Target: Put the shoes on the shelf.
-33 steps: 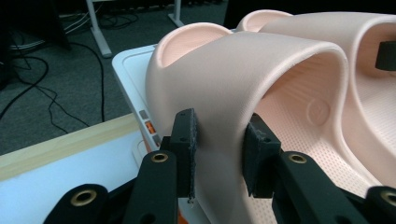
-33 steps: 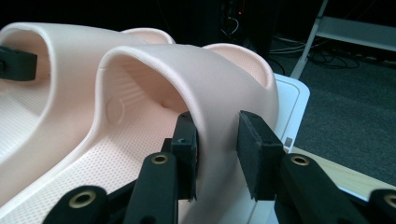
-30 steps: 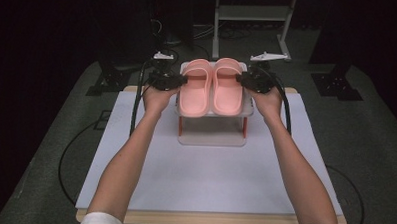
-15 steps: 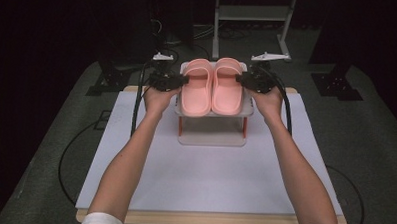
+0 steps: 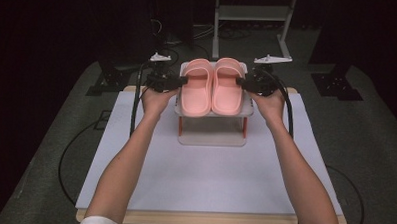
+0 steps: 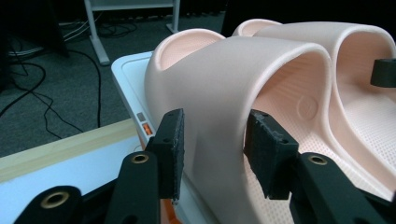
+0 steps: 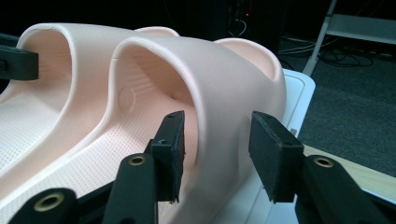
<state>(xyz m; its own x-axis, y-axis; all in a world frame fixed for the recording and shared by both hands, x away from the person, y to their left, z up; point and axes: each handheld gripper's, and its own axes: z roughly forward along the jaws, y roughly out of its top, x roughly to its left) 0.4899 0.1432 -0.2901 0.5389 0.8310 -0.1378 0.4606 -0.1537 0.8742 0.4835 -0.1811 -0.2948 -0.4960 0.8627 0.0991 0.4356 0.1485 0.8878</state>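
Pair of pink slippers sits side by side on the top tier of a small white rack: left slipper (image 5: 196, 87), right slipper (image 5: 227, 85), toes pointing away from us. We have the left gripper (image 5: 183, 80) at the left slipper's strap from the outside, the right gripper (image 5: 240, 82) at the right slipper's strap likewise. In the left gripper view the fingers (image 6: 170, 147) straddle the strap wall (image 6: 219, 93), one inside, one outside, with gaps showing, so they're parted and not pinching. Same in the right gripper view: fingers (image 7: 271, 149) flank the strap (image 7: 224, 93) with clear space. Both sets of fingers have just been opening, strap between them.

We judge the placing done: both slippers rest flat on the rack (image 5: 211, 111), and the release is under way. Left to do: back both grippers out sideways without dragging the straps.

The rack stands toward the far edge of the white-covered table (image 5: 209, 177), wooden rim at the near edge. Grey carpet around, cables on the floor, a white metal stand (image 5: 252, 14) behind, dark room.
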